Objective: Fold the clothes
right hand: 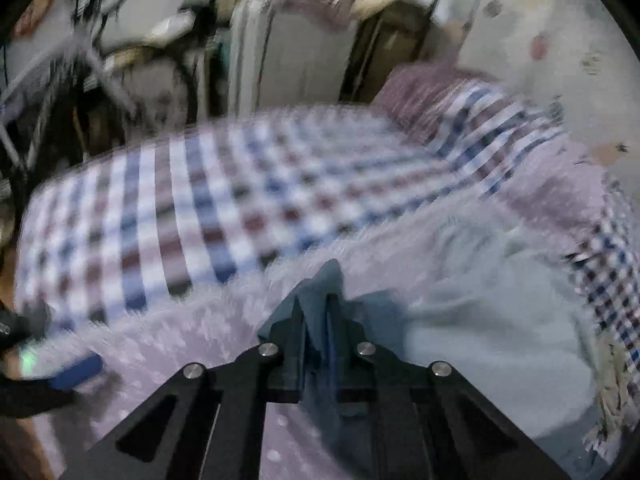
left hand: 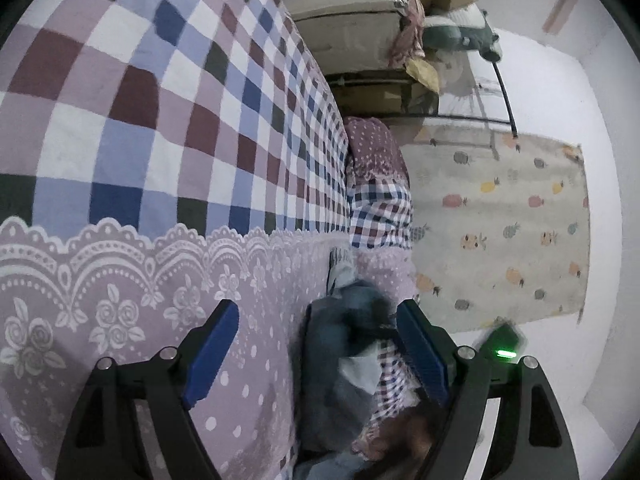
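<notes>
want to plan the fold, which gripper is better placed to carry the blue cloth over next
Right. The right gripper is already shut on a fold of the blue denim-like cloth, while the left gripper is open, its fingers merely straddling the bunched cloth on the lilac dotted bedspread.

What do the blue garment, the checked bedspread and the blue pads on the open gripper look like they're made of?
The blue garment looks like soft woven cloth, possibly denim: it creases and bunches where the right gripper pinches it. The checked bedspread seems matte printed cotton, lying flat with a lace-pattern border. The left gripper has blue pads that look like smooth moulded plastic or rubber; which one is unclear.
</notes>
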